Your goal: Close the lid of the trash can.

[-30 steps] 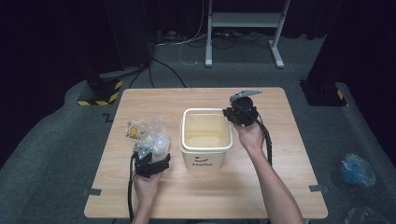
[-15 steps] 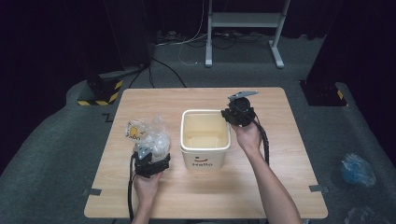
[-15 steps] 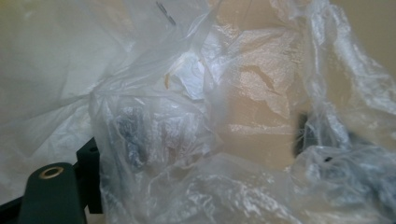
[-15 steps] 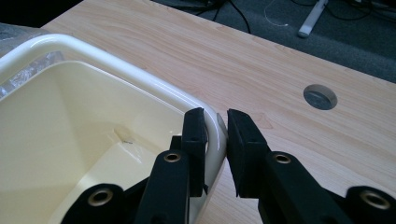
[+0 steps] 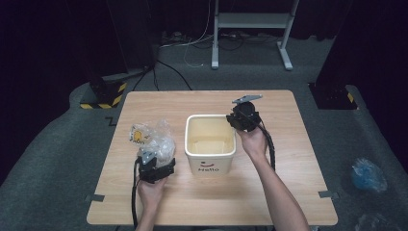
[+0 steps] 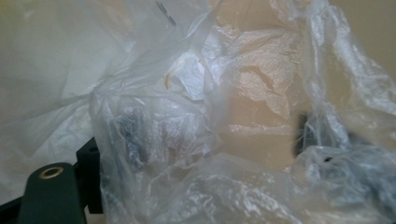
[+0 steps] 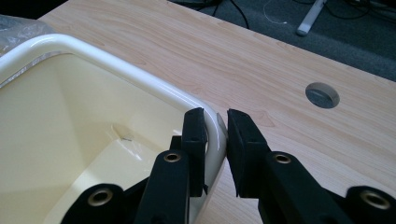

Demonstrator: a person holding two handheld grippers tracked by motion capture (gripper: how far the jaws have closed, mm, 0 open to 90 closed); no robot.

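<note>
On the left half of the wooden table (image 5: 288, 159), the left gripper (image 5: 156, 166) sits buried in a crumpled clear plastic bag (image 5: 154, 139), the bag lying just beside the cream bin (image 5: 210, 143) marked "Hello". From the left gripper view, the film (image 6: 233, 116) drapes over and around the dark fingers (image 6: 51, 191), which stand wide apart; whether they actually pinch a fold or merely sit inside the bundle cannot be told through the glare and wrinkles. The bin stands upright at mid-table, its mouth open and its inside bare. At the bin's far right corner, the right gripper (image 5: 244, 117) bites the rim (image 7: 140, 79): the right gripper view shows one finger (image 7: 194, 135) inside the wall and the other (image 7: 243, 140) outside, closed to a narrow gap with the rounded lip clamped between them. The work in hand looks like lining the bin with the bag, and it appears to be early, the bag not yet lifted. Doing it well likely means keeping the right grip firm so the light bin neither slides nor tips, while the left takes one edge of the film rather than the whole bunch, lifts it clear of the rim, and opens the mouth over the bin. A grab at the bunched middle would probably leave the bag closed and snagging on the lip.
</note>
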